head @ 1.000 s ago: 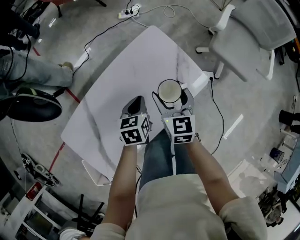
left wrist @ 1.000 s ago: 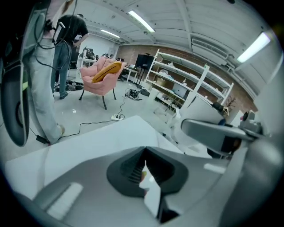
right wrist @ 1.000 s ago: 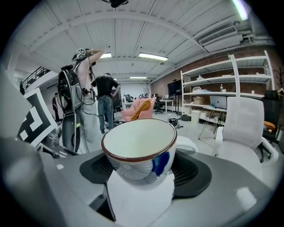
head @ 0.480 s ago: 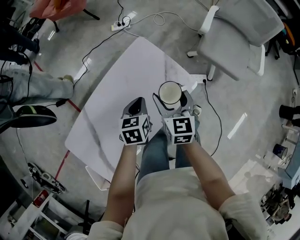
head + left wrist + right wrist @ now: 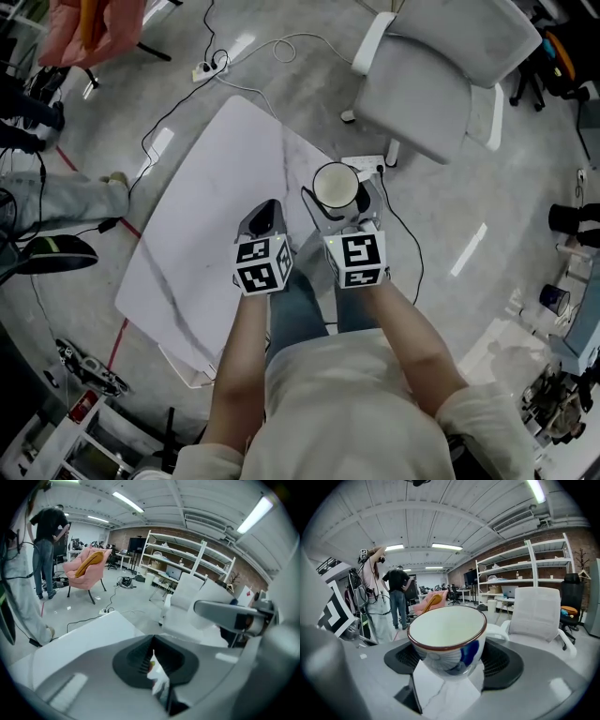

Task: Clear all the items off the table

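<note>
Over the tabletop's (image 5: 202, 216) right-hand edge, we hold a cup in one gripper and a scrap in the other.

Our right gripper (image 5: 339, 192) has its fingers (image 5: 501, 665) closed on the cup (image 5: 447, 637), one dark pad on each side of the bowl. The cup is upright and lifted off the tabletop, white with a brown rim and a blue pattern on its side. Our left gripper (image 5: 262, 217) hangs just beside it, a little further in over the tabletop and pointing downward. Its fingers (image 5: 136, 660) are pressed together on a thin white scrap (image 5: 157, 674), and we cannot tell what that scrap is. A white chair (image 5: 441, 75) stands on the floor just past the tabletop's far right corner.
</note>
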{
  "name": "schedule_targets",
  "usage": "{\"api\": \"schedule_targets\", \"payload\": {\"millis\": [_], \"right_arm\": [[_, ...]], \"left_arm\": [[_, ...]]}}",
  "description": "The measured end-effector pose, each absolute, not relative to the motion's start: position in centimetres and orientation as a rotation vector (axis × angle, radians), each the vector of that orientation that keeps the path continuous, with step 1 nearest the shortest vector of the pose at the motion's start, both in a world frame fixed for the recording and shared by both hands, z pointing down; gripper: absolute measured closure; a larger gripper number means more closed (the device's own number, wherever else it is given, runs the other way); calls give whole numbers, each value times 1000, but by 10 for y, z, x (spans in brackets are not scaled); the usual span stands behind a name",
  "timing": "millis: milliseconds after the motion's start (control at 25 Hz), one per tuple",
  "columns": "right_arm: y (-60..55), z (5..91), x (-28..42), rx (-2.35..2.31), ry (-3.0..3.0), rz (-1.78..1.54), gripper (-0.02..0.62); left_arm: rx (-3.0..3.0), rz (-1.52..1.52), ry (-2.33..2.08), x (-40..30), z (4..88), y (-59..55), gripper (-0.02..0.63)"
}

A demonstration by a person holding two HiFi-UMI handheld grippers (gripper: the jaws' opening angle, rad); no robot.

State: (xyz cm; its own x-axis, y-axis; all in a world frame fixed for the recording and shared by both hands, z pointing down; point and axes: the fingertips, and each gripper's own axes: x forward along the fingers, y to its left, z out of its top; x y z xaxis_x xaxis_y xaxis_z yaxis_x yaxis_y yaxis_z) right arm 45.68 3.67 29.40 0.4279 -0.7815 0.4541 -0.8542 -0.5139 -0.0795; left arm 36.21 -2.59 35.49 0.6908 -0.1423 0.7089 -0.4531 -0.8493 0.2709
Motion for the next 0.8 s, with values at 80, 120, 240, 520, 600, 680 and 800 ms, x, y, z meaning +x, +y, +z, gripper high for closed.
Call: {"api": "schedule_targets", "payload": {"millis": [80,120,240,520,600,680,800], "right_arm": [[51,294,476,2514,-1435,661,207],[58,294,486,2517,-1425,661,207],[75,295,514,2532,-1392,664,207],[109,293,573,2557,-1351,657,207],[118,293,589,2562,-1348,663,207],[128,295,605,2566,-1347,669,207],[141,297,627,2559,-1352,671,207]], "left_arm": [[2475,990,-446,380,355,-12,597],[2476,992,-437,389,356,-5,597],[2481,999,-411,415,357,12,597],[2507,1018,-337,483,358,50,597],[2511,1019,-329,502,357,60,597],[2514,1022,-323,520,358,70,597],[2511,1026,-319,544,360,85,597]]}}
